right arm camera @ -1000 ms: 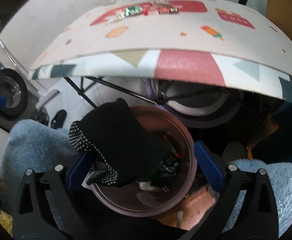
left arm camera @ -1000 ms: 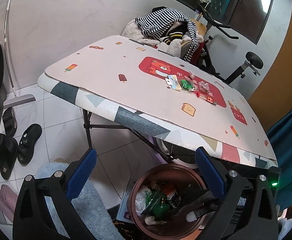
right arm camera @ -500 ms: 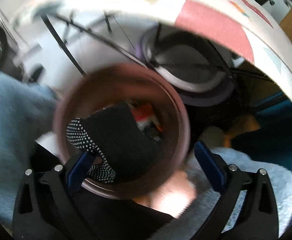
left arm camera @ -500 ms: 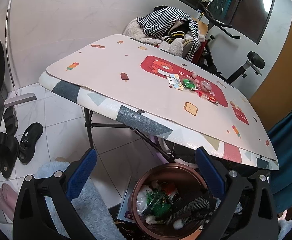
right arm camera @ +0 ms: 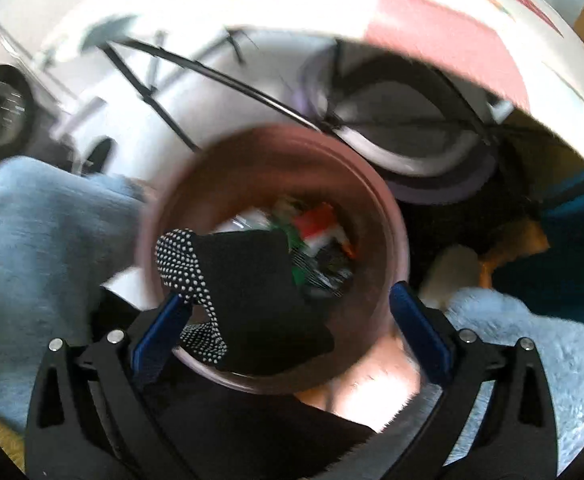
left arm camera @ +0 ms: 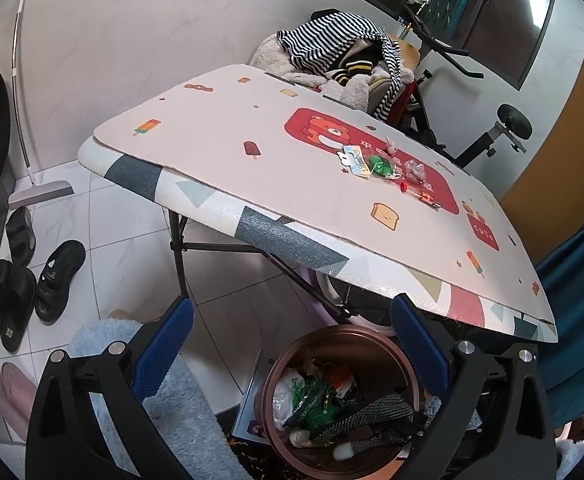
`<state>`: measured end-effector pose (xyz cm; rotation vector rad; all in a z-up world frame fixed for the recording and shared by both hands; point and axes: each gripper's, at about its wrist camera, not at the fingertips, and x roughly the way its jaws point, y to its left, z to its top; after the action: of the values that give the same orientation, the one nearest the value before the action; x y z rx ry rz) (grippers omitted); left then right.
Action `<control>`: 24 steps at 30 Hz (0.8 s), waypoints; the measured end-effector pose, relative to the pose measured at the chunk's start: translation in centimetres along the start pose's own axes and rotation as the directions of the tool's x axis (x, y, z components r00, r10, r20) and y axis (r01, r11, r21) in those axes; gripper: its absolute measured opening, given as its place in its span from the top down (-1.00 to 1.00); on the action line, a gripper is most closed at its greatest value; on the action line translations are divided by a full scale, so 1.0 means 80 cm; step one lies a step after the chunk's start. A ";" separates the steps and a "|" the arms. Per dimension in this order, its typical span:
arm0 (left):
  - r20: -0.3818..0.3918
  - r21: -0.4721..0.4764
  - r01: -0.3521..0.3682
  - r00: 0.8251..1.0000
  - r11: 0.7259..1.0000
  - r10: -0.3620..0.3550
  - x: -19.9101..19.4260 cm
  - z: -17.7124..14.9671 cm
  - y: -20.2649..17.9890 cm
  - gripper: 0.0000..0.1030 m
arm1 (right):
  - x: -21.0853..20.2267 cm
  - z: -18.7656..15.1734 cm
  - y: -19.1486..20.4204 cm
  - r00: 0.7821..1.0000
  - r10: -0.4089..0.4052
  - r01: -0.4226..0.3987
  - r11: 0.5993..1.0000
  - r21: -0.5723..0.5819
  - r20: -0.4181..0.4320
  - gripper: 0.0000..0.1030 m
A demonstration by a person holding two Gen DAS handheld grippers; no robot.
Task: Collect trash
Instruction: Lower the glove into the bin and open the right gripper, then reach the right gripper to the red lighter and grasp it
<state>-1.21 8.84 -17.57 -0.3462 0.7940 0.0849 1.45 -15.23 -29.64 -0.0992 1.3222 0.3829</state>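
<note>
While the table (left arm camera: 251, 168) carries a small cluster of wrappers (left arm camera: 388, 168) near its middle, the brown bin (left arm camera: 372, 338) below already holds trash. Your right tool (right arm camera: 287, 316), jaws wide, has swung over the bin since a second ago; a black dotted sock (right arm camera: 247, 292) drapes against its left finger. Your left tool (left arm camera: 292, 328) is spread wide, empty. The wrappers look light and crinkly; pinch an edge.

Bin (left arm camera: 269, 384) sits on the floor under the tabletop (left arm camera: 219, 152) edge, around 6 o'clock; wrappers (left arm camera: 388, 168) up top at 2 o'clock, slippers (left arm camera: 57, 276) at 9.
</note>
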 end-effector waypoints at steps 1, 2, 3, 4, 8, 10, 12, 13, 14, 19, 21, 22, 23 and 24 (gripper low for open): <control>-0.002 -0.001 0.000 1.000 1.000 0.000 0.001 0.000 0.001 -0.87 | -0.001 0.000 -0.001 1.000 -0.027 0.027 1.000 0.002 0.003 -0.89; -0.003 -0.002 0.000 1.000 1.000 0.000 0.002 0.000 0.001 -0.87 | 0.001 0.000 -0.003 0.999 -0.052 0.053 0.999 0.007 -0.006 -0.89; -0.005 -0.001 0.002 1.000 1.000 -0.002 0.002 0.000 0.001 -0.87 | 0.004 0.000 -0.005 0.998 -0.051 0.052 0.999 0.013 -0.022 -0.89; -0.005 0.001 0.003 1.000 1.000 -0.003 0.002 0.000 0.000 -0.87 | 0.006 -0.001 -0.006 0.999 0.000 0.001 1.000 0.019 -0.035 -0.89; -0.001 0.003 0.001 1.000 1.000 -0.001 0.001 0.000 -0.001 -0.87 | 0.015 -0.002 -0.006 0.995 -0.081 0.081 0.997 0.003 -0.064 -0.89; -0.002 0.002 0.001 1.000 1.000 -0.001 0.001 0.000 -0.001 -0.87 | 0.020 -0.003 -0.008 0.995 -0.060 0.061 0.998 0.011 -0.081 -0.88; 0.000 0.000 -0.001 1.000 1.000 0.001 0.001 0.001 -0.001 -0.87 | 0.012 -0.003 -0.007 0.999 -0.026 0.027 1.000 0.009 -0.042 -0.88; 0.000 -0.002 -0.003 1.000 1.000 0.003 0.002 0.001 0.000 -0.87 | 0.004 -0.001 -0.006 1.000 -0.023 0.023 1.000 0.006 -0.014 -0.89; -0.001 -0.004 -0.004 1.000 1.000 0.004 0.003 0.001 0.000 -0.87 | -0.002 0.000 -0.007 1.000 -0.013 0.013 1.000 0.010 0.013 -0.89; -0.011 0.003 -0.003 1.000 1.000 0.004 0.007 0.000 -0.001 -0.87 | -0.018 0.005 -0.019 0.997 0.006 -0.012 0.998 0.066 0.081 -0.89; -0.011 0.005 -0.007 1.000 1.000 0.007 0.008 0.000 -0.001 -0.87 | -0.031 0.007 -0.027 0.992 0.016 -0.028 0.995 0.096 0.126 -0.89; -0.014 0.009 -0.007 1.000 1.000 0.007 0.011 0.001 -0.002 -0.87 | -0.037 0.009 -0.029 0.989 0.021 -0.036 0.994 0.104 0.145 -0.89; -0.017 0.014 -0.006 1.000 1.000 0.006 0.013 0.001 -0.003 -0.87 | -0.044 0.011 -0.032 0.985 0.028 -0.047 0.993 0.110 0.168 -0.89; -0.018 0.018 -0.006 1.000 1.000 0.006 0.014 0.003 -0.003 -0.87 | -0.049 0.014 -0.034 0.982 0.032 -0.053 0.992 0.114 0.184 -0.89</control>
<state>-0.20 8.60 -18.18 -0.3284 0.8128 0.0805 2.63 -18.31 -26.02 0.0628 1.1646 0.3405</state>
